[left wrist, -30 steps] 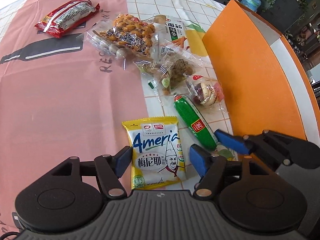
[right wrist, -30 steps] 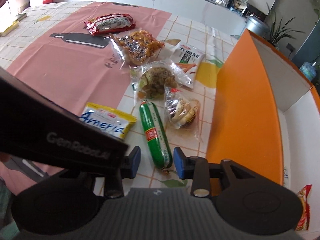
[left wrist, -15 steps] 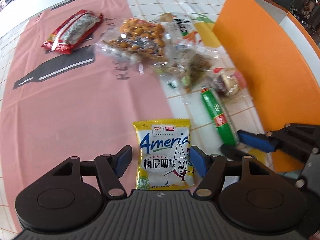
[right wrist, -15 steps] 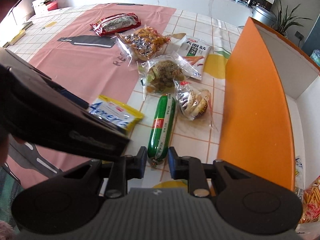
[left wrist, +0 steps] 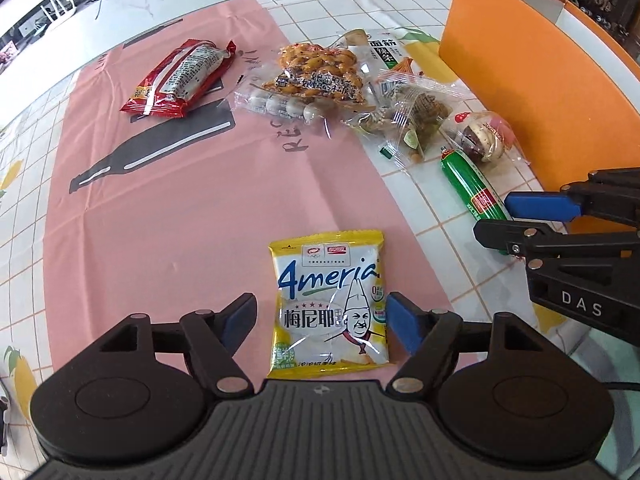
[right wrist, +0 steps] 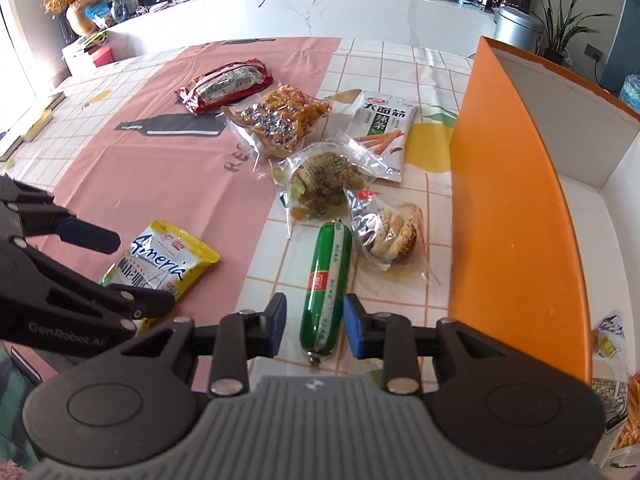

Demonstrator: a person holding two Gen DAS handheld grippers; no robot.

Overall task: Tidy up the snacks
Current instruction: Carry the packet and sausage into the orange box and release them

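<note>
A yellow-and-white crisp packet (left wrist: 330, 304) lies nearest on the tiled worktop (left wrist: 424, 216), on a pink cloth (left wrist: 192, 208). To its right lies a green sausage stick (right wrist: 326, 286), with clear-wrapped snack bags (right wrist: 320, 184) behind it. An orange cardboard box (right wrist: 516, 216) stands furthest right. A red foil packet (left wrist: 180, 76) lies far left.

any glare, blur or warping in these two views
Left wrist view: sharp, strong fisheye bending the table edge and orange box; print on the yellow packet is readable. Right wrist view: also sharp, the box wall bows, bright daylight washes out the counter behind; soft glare on the clear wrappers and green sausage.
</note>
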